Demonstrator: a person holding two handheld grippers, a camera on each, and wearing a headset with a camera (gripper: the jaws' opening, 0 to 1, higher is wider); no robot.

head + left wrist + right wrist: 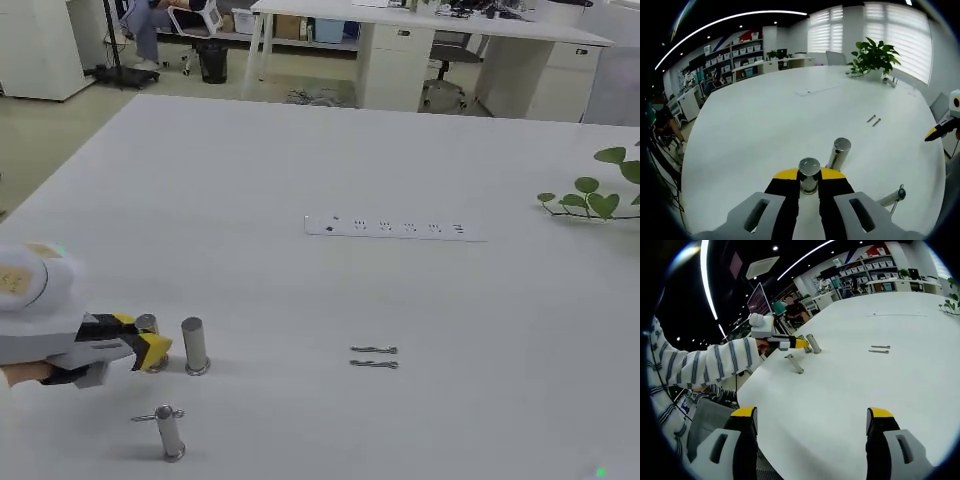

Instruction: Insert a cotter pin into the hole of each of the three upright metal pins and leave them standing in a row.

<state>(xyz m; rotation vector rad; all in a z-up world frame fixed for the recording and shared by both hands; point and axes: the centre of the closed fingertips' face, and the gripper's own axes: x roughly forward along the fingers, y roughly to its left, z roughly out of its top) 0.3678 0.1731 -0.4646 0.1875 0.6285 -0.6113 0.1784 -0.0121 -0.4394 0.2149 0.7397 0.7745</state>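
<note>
Left tongs [809,186] clamp metal pin [809,169], base hidden

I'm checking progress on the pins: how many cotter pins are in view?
3. The first cotter pin and second cotter pin lie loose, side by side on the table; the third cotter pin sits through the nearest metal pin. I see no others.

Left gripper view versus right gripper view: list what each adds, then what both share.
Left gripper view adds window blinds and a close look at the upright grey metal pin clamped in the left gripper. Right gripper view adds a striped sleeve and the right gripper, jaws wide open. Shared: the white table, two loose silver cotter pins, the green potted plant, and a metal pin carrying a cotter pin.
</note>
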